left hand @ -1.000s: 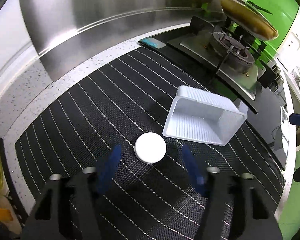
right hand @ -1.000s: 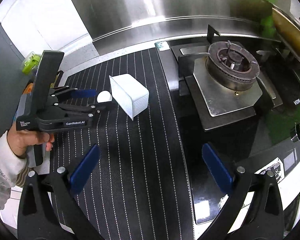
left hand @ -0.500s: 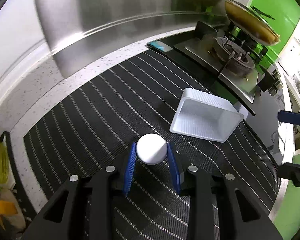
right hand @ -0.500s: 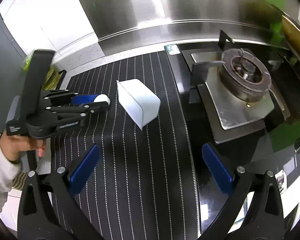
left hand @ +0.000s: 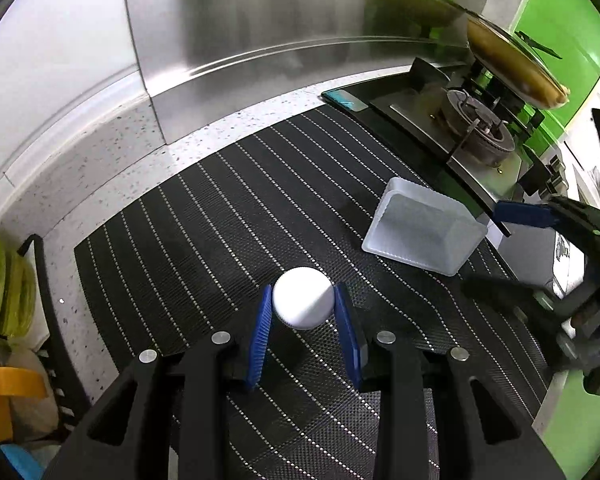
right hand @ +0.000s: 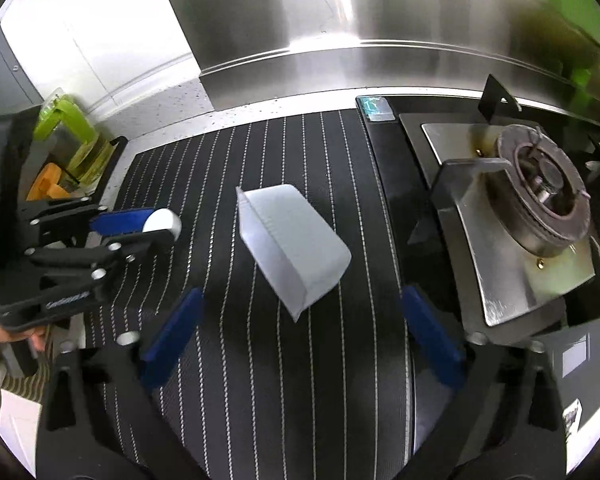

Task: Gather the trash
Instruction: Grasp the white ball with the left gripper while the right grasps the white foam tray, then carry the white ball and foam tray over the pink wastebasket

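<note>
A small white round cap (left hand: pixel 303 298) is pinched between the blue pads of my left gripper (left hand: pixel 302 293), which is shut on it and holds it just above the striped mat. The right wrist view shows that same cap (right hand: pixel 162 220) in the left gripper (right hand: pixel 156 225) at the left. A white plastic tub (right hand: pixel 296 248) lies tipped on its side on the mat, its open mouth toward the left gripper. My right gripper (right hand: pixel 300 295) hangs over the tub's near corner with its jaws closing. The pads stand apart from the tub (left hand: pixel 424 226). At the right edge of the left wrist view the right gripper (left hand: pixel 512 252) is blurred.
The black pinstriped mat (right hand: pixel 300 380) covers the counter. A gas hob with a burner (right hand: pixel 540 196) sits to the right, and a pan (left hand: pixel 512 68) rests on the far burner. A steel backsplash (right hand: pixel 340 20) runs behind. Green and orange items (right hand: pixel 72 140) stand at the left edge.
My left gripper closed on the white cap and raised it slightly. My right gripper moved left and down toward the tub, and its jaws have narrowed.
</note>
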`<state>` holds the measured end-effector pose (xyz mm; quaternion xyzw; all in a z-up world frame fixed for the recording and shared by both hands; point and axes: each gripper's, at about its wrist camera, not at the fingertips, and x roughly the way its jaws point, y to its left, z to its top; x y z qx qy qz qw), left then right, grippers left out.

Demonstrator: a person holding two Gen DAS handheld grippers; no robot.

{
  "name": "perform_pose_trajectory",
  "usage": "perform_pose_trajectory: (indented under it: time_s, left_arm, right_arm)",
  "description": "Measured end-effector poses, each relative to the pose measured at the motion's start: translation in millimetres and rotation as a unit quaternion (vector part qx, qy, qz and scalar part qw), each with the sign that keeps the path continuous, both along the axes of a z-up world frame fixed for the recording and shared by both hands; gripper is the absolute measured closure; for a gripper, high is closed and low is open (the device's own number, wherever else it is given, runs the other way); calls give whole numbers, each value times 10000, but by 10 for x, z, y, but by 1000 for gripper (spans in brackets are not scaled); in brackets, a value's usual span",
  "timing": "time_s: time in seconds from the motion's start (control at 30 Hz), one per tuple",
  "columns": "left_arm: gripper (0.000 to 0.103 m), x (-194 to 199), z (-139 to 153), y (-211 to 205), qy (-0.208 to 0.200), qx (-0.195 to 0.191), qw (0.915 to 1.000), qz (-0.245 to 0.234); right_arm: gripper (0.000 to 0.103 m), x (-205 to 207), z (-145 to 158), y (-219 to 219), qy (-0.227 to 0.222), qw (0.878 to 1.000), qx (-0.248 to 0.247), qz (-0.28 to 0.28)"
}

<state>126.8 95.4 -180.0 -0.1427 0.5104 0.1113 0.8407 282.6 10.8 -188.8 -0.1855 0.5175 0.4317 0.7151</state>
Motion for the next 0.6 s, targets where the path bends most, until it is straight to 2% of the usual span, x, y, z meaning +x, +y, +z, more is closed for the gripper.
perform_pose_trajectory:
  time_s: [0.07,0.13,0.2,0.3,0.43,0.6]
  left_arm:
    - [71,-8,-5,12,3,-4,10000,28]
    - [71,-17,-10,19,15,-9,10000,55]
    - [71,-19,-8,12,18,-6,10000,51]
    - [71,-25,-4,7,14,-3,10000,50]
    - [71,-37,67,-52,-5,15,10000,17]
    - [71,-80,287,-193,-74,34,9998,-154]
  right_arm:
    - [44,43,-76,47,36,9999,-99,-3]
    - [73,74,-126,72,90,9999,-127,-14]
    - [90,87,-149,80,16,9998,-189,-33]
    - [99,83,-127,63,-44,9998,-179,-38]
    - [101,62,-48,-7,-94,9998,-152,-98]
    - [101,-24,234,-257,-201,9992,-96,-331]
